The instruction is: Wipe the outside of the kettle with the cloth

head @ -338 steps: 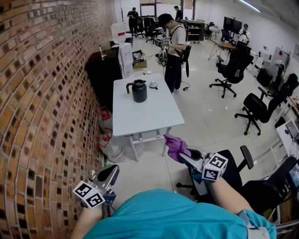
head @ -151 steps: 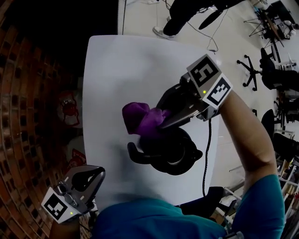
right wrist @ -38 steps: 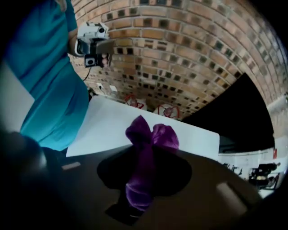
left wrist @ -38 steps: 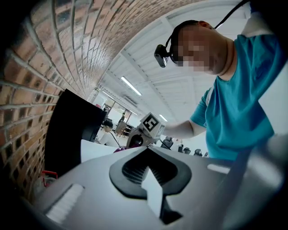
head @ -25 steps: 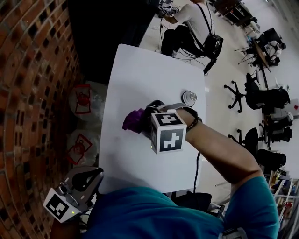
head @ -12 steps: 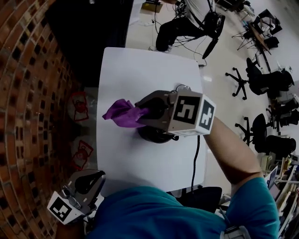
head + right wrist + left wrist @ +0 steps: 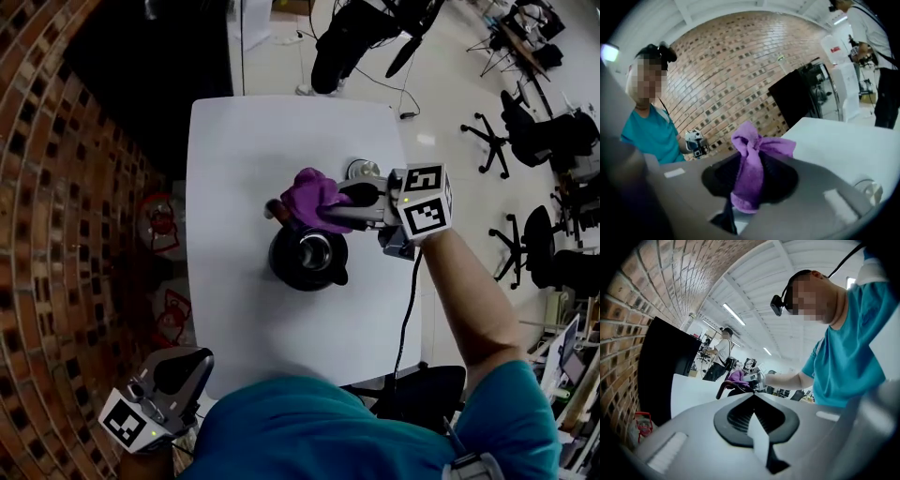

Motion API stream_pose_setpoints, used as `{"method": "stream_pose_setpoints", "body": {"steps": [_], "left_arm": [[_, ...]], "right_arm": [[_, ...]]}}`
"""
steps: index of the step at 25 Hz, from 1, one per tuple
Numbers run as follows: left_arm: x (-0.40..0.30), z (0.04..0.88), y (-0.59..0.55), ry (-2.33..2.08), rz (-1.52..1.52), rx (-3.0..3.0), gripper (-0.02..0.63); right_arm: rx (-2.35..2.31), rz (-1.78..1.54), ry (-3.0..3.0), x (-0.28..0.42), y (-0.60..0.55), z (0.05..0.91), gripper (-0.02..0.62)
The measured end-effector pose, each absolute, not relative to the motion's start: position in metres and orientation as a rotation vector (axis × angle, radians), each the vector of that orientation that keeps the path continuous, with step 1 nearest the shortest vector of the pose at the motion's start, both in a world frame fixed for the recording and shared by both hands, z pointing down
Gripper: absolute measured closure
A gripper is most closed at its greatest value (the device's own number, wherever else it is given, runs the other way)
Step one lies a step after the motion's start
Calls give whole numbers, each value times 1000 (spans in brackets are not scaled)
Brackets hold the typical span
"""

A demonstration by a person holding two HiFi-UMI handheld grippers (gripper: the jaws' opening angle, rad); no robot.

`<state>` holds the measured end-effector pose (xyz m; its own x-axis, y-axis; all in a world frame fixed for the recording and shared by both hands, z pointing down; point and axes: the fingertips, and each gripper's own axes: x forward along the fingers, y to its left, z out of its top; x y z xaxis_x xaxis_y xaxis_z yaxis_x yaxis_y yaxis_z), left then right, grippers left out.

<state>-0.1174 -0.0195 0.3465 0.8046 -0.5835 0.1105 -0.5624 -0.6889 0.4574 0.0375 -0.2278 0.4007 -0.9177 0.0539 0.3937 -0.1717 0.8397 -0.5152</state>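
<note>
1. Head view: a black kettle (image 7: 307,258) stands upright on the white table (image 7: 253,141), toward the near right part of the top. Its mouth is open to the camera.
2. The right gripper (image 7: 336,208) reaches in from the right, level over the table, and its jaws are clamped on a purple cloth (image 7: 314,197).
3. The bunched cloth sits at the far edge of the kettle's top, where the handle (image 7: 272,208) juts out to the left. It looks to be pressed against that spot.
4. A round metal lid (image 7: 361,170) lies on the table just beyond the right gripper, apart from the kettle.
5. Right gripper view: the cloth is pinched between the two jaws, with a knot-like tuft standing up above them and a fold hanging below.
6. The left gripper (image 7: 183,370) is held low by the person's body, off the near left corner of the table and well apart from the kettle.
7. Left gripper view: its jaws are pressed together with nothing between them, and the kettle and cloth show far off across the table.
8. A brick wall (image 7: 56,234) runs along the left side, and another person (image 7: 352,37) stands beyond the far end of the table.
</note>
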Motion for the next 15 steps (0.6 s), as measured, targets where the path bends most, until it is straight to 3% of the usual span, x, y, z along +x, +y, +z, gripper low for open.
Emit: {"method": "stream_pose_setpoints", "body": {"steps": [15], "left_arm": [[-83, 345, -23, -759, 18, 2520, 604]], "right_arm": [[237, 913, -2748, 104, -174, 411, 506]]}}
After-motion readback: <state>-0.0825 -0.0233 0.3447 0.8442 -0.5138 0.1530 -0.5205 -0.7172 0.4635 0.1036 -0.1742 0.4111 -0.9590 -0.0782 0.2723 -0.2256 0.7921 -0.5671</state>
